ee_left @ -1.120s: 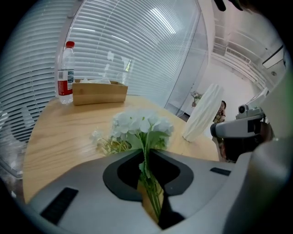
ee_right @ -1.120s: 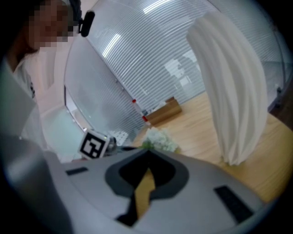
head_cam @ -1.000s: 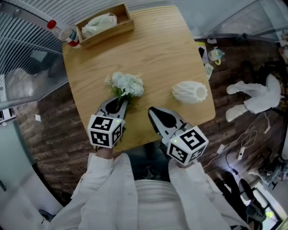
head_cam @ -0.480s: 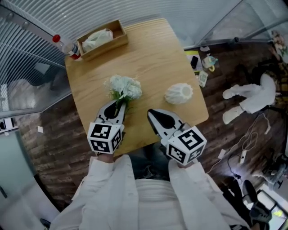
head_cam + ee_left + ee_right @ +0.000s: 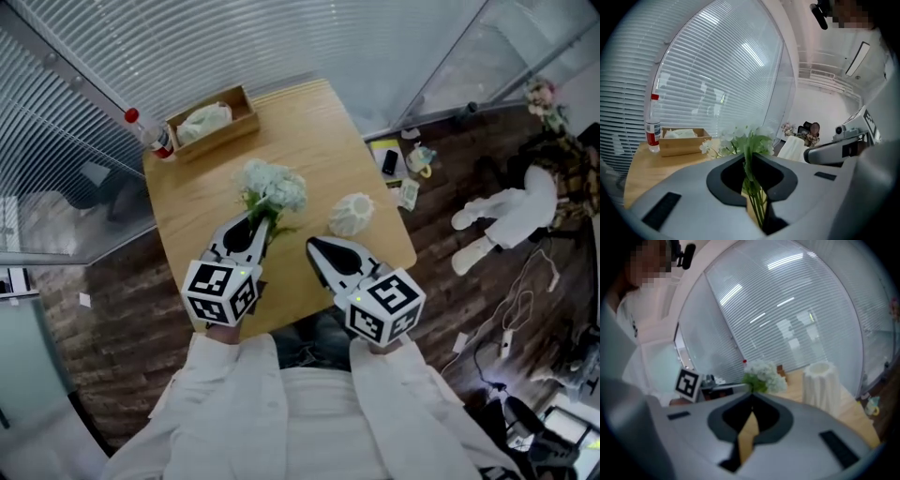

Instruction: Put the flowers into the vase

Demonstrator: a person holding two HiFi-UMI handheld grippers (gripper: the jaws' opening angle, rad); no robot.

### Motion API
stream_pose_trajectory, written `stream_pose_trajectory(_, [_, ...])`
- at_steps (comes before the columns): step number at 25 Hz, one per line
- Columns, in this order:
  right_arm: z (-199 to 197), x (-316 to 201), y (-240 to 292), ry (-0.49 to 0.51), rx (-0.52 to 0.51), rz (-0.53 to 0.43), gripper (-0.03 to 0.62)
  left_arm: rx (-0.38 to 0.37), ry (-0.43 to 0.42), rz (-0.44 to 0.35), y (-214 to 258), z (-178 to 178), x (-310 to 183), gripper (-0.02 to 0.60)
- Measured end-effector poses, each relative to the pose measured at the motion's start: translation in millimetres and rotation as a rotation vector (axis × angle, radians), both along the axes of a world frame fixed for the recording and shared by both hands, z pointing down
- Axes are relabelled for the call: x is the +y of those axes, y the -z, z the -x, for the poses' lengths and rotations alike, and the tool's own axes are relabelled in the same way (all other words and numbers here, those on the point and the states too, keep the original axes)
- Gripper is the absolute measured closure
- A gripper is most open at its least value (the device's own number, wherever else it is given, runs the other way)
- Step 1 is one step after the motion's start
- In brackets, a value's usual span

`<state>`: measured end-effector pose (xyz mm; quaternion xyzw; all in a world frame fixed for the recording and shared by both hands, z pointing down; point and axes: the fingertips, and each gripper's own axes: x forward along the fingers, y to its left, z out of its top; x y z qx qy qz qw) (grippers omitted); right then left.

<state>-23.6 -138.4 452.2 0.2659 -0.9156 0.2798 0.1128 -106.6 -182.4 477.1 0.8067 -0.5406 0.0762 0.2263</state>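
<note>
Head view: left tongs (image 5: 255, 221) pinch the stems of the flowers (image 5: 273, 187), blooms over the table (image 5: 309, 122); the vase (image 5: 352, 214) stands upright just right of them, apart. Right tongs (image 5: 315, 246) are pressed together, empty, near the vase.

left gripper (image 5: 261, 221): jaws clamped on the flower stems (image 5: 756, 205), pointing forward and slightly down over the near edge of the table (image 5: 309, 131). right gripper (image 5: 313, 244): jaws closed tip to tip, nothing between them, just beside the left. both forearms in white sleeves (image 5: 225, 394), extended forward.
</note>
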Motion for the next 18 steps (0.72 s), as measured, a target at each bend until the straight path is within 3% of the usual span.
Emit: stream_pose_trajectory(18, [-24.1,-27.8,61.2,-0.070,-0.011,-0.172,0.580,0.095,-0.082,-0.196,93.9,-40.1,-25.5,0.541])
